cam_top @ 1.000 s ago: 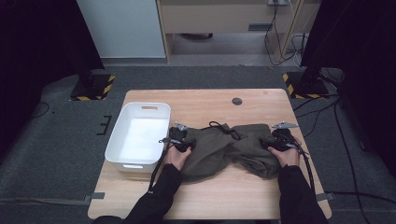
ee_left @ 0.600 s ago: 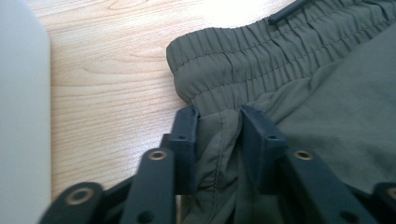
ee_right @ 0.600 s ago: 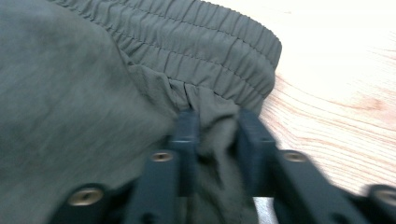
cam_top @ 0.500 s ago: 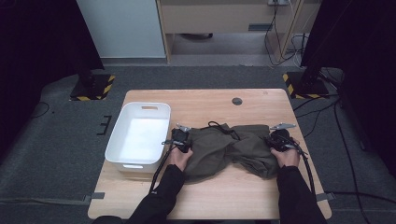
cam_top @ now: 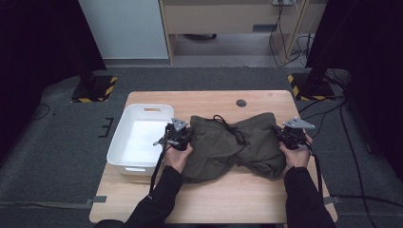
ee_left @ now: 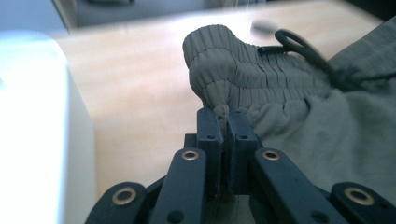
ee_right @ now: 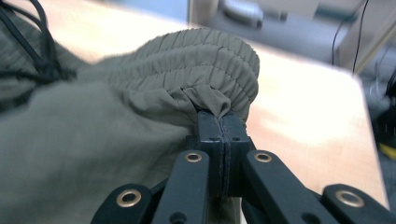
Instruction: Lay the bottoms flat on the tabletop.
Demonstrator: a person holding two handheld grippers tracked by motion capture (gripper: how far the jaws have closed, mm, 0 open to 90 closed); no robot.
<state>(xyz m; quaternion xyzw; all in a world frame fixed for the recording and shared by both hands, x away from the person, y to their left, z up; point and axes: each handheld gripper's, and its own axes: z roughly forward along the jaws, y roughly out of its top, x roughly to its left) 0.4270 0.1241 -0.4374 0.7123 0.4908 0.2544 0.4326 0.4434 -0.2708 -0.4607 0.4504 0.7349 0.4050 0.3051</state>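
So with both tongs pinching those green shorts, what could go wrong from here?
Each pair of tongs, left and right, grips only a small fold of the olive shorts' elastic waistband, so the fabric might slip out. The black drawstring hangs loose and could snag. The white bin sits close by the left hand, which might bump it.

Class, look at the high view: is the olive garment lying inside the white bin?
No, the garment lies on the table beside the bin, whose white inside is bare.
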